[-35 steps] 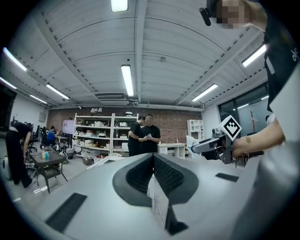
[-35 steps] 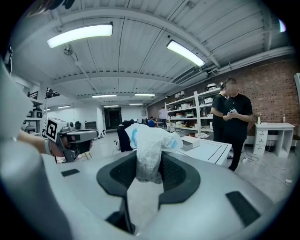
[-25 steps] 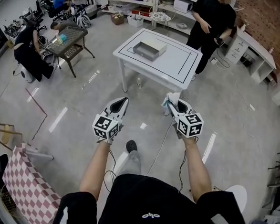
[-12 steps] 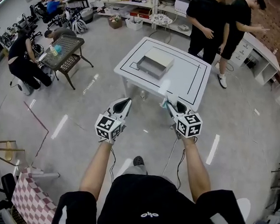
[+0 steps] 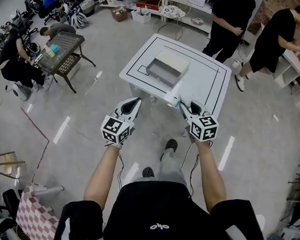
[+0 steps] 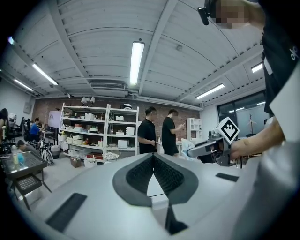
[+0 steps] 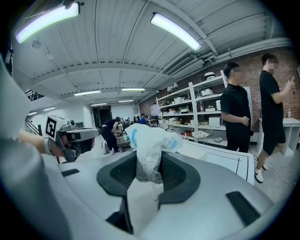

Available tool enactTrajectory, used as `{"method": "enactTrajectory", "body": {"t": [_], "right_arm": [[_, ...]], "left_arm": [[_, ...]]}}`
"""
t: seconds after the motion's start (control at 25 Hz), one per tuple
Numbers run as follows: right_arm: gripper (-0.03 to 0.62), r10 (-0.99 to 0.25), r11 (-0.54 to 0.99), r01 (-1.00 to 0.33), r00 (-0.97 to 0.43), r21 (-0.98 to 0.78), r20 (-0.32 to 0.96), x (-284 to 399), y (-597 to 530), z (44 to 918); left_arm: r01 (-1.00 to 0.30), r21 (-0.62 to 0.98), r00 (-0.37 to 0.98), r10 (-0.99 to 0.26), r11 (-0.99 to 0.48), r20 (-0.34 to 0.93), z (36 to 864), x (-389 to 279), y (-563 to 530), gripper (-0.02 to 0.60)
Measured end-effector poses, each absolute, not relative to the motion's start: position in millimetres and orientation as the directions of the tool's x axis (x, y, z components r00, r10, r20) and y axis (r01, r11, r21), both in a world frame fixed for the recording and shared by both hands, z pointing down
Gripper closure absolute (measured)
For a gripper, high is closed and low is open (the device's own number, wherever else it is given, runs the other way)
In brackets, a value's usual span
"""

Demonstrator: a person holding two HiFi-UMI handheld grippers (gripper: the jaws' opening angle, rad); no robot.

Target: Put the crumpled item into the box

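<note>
A crumpled white plastic wrapper with blue print [image 7: 151,138] is pinched between the jaws of the right gripper [image 7: 149,161]. Its bulk is bunched above the pads, and a flat tail is left hanging below them. In the head view the same wrapper [image 5: 177,103] is seen at the tip of that gripper [image 5: 186,105], just at the near edge of a white table marked with a black rectangular outline [image 5: 209,89].

The jaws of the left gripper [image 6: 153,157] are pressed together at their tips, and nothing is caught between them. It is held level beside the right one, short of the table [image 5: 131,105].

A shallow, open-topped grey-and-white box [image 5: 167,68] lies inside the outline, towards the table's far half and well apart from both grippers. Two people in black clothes [image 5: 232,13] are seen beyond the table's far side.

The carrying step is judged to be in hand: the item is gripped but not yet delivered. For the next move, the right gripper must be brought across the tabletop and lowered over the box's opening. The jaws should be spread only once the wrapper is inside the walls, since so light a thing could cling to a pad or drift aside.
</note>
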State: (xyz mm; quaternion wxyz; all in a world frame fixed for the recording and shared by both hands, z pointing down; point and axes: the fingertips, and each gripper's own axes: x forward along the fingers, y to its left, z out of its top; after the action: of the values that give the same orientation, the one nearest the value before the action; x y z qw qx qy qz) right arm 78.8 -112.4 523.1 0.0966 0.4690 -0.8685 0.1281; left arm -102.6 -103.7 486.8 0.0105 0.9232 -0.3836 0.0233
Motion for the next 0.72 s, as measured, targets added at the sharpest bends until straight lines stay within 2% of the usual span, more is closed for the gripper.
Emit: {"method": "enactTrajectory", "body": {"t": [0.72], "right_arm": [[0.458, -0.721, 0.611, -0.780, -0.619, -0.134, 0.313, 123, -395, 529]], "left_arm": [[-0.775, 0.019, 0.630, -0.772, -0.631, 0.082, 502, -54, -368, 0.575]]}}
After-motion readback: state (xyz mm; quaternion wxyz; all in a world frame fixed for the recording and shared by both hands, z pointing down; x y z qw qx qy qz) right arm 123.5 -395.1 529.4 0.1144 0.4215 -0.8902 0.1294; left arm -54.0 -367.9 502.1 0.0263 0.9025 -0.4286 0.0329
